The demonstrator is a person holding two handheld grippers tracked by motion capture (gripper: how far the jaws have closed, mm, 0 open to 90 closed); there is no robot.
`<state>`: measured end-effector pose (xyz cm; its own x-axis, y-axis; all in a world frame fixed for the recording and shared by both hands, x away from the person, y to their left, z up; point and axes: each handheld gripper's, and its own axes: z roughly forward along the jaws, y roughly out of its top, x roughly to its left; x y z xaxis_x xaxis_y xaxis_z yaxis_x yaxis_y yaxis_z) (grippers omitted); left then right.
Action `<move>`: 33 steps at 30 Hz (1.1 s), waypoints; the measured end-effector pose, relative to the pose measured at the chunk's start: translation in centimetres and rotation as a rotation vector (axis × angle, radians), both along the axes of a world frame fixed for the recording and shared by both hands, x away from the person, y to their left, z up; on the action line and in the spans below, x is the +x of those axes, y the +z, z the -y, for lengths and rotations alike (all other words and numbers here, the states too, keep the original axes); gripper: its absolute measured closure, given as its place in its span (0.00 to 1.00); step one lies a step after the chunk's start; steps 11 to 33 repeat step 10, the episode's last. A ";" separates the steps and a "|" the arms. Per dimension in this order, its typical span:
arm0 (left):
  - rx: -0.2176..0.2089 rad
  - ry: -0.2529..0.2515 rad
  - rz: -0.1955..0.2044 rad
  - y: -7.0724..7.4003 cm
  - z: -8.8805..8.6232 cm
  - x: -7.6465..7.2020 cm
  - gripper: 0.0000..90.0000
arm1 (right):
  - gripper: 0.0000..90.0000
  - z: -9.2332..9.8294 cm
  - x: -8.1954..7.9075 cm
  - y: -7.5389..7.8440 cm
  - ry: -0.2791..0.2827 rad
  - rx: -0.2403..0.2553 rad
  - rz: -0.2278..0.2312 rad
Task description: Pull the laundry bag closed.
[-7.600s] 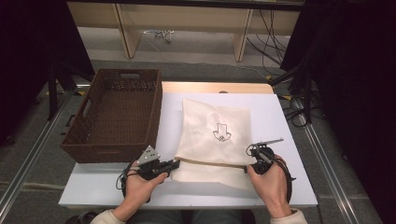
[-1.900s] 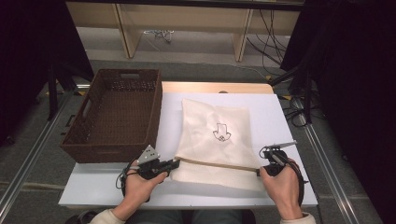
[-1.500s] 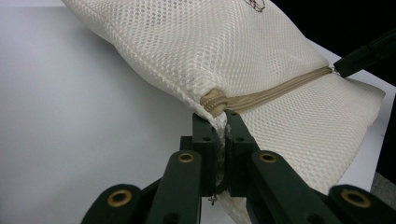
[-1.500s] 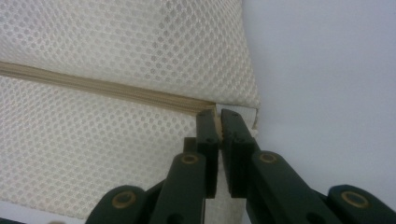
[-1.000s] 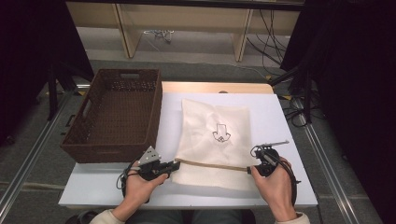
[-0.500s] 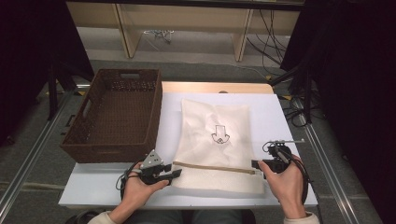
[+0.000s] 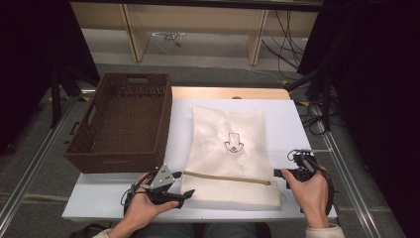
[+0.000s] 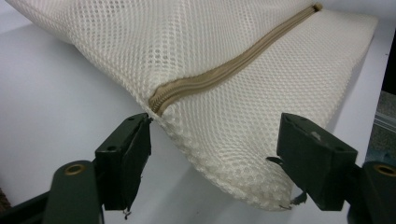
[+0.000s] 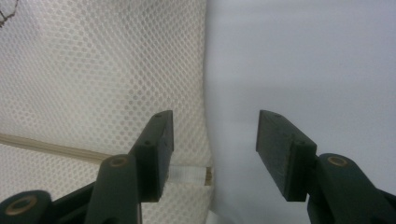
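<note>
A cream mesh bag [image 7: 230, 153] with a tan zipper [image 7: 227, 177] and a small black arrow drawing [image 7: 231, 144] lies on the white table [image 7: 297, 124]. Left of the bag sits a dark brown woven basket [image 7: 124, 121] (open weave).

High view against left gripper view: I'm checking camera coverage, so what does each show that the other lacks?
High view alone: the wicker basket, the arrow print on the mesh bag, both hands, and the right gripper. Left gripper view alone: the mesh weave and the zipper's teeth up close, with the open jaws astride the bag's corner. Both: bag, zipper, white table, left gripper.
</note>
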<state>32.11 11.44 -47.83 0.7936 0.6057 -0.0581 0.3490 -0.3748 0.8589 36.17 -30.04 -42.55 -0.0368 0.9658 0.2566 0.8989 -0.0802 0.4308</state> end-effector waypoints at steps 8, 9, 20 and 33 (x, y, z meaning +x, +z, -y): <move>-0.071 -0.014 0.079 2.2 0.1 -0.8 0.30 | 0.51 -0.3 0.1 -0.2 -0.001 0.006 -0.020; -0.073 -0.024 0.087 2.3 0.1 -0.9 0.30 | 0.51 -0.3 0.1 -0.2 0.004 0.010 -0.016; -0.079 -0.030 0.093 2.5 0.2 -1.0 0.31 | 0.51 -0.3 0.1 -0.2 0.010 0.012 -0.008; -0.079 -0.030 0.093 2.5 0.2 -1.0 0.31 | 0.51 -0.3 0.1 -0.2 0.010 0.012 -0.008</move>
